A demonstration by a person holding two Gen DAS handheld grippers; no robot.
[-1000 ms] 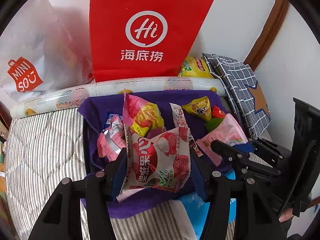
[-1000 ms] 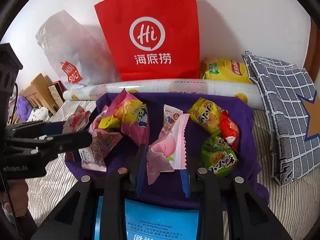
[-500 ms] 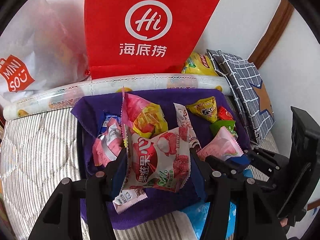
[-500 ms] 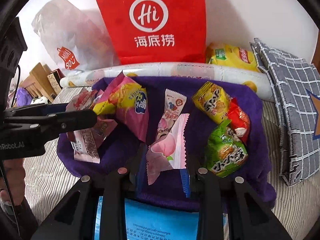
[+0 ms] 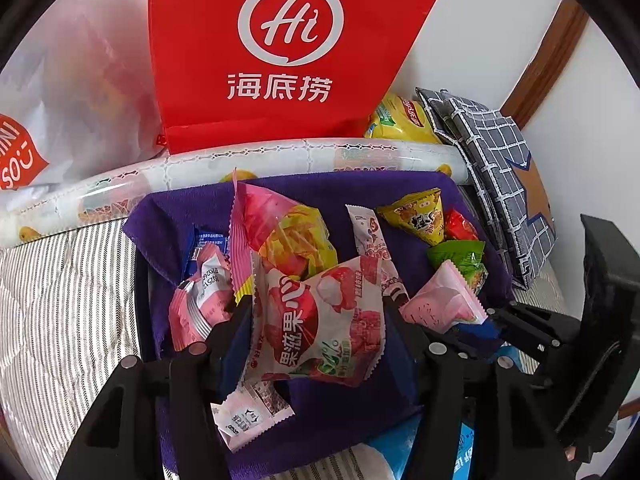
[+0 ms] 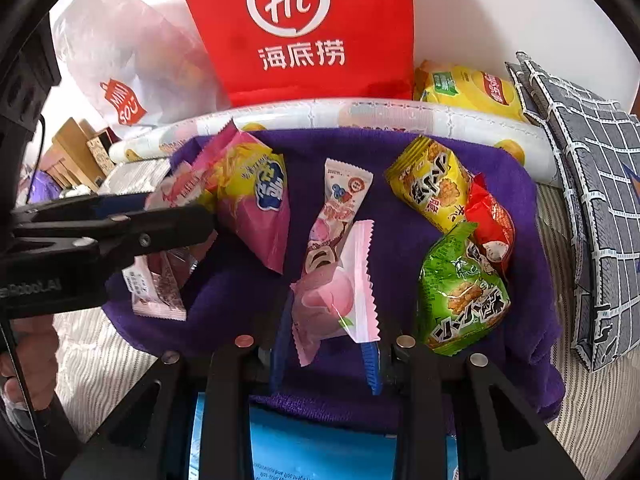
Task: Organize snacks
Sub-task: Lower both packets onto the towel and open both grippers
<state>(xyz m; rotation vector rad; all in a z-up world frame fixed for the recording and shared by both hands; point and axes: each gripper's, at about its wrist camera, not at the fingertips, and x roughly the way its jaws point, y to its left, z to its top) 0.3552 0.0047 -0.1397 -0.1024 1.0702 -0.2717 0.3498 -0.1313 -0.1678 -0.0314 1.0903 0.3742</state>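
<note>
Our left gripper [image 5: 318, 312] has just been easing its fingers wider, the lychee packet [image 5: 320, 320] between them – light, crinkly, slippery film, best pinched at the sealed edges. Our right gripper [image 6: 326, 344] pinches the peach packet [image 6: 336, 304] – soft, crushable – over the purple cloth [image 6: 400, 240].

Snack packets [image 6: 460, 292] are glossy plastic film with crimped, serrated ends. The purple towel [image 6: 404, 216] beneath is matt, napped cloth. The red bag [image 5: 280, 40] looks matt (non-woven fabric or paper, cannot tell). The bed [image 5: 68, 288] cover is quilted striped cloth. Gripper fingers [image 5: 224, 340] are matt black plastic.
</note>
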